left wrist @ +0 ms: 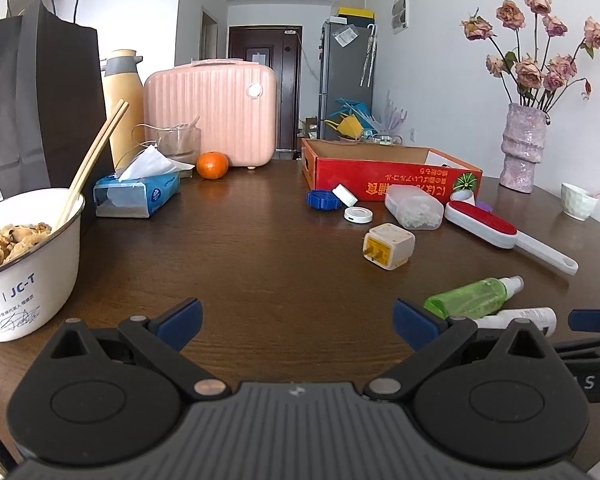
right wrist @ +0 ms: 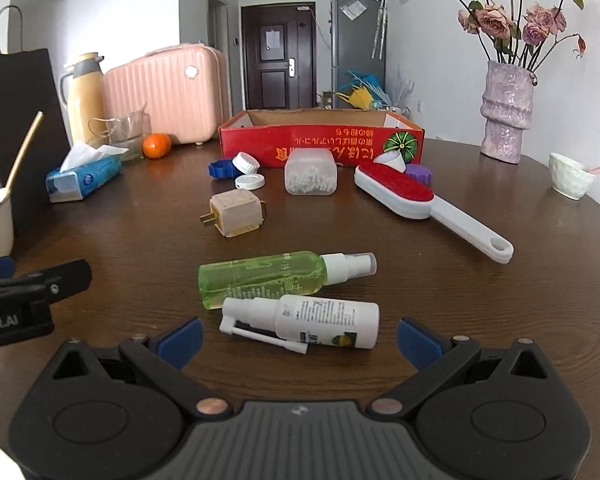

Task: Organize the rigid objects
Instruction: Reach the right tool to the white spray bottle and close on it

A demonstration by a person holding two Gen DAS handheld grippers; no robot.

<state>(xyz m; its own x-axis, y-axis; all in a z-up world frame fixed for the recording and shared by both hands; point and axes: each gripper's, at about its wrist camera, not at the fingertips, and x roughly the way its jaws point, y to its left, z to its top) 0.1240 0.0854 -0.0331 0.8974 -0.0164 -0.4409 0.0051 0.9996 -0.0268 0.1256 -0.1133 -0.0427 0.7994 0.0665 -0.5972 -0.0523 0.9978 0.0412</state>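
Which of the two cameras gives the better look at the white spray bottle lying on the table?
The right wrist view: the white spray bottle lies whole just ahead of the open right gripper. In the left wrist view only part of it shows, behind the left gripper's finger.

You see white spray bottle [left wrist: 518, 317] mostly hidden behind left gripper [left wrist: 298, 322]; purple cap [right wrist: 419, 172] half behind lint brush [right wrist: 404, 192]; red box [right wrist: 320, 140] interior unseen, possibly empty; noodle bowl [left wrist: 28, 276] cut by edge.
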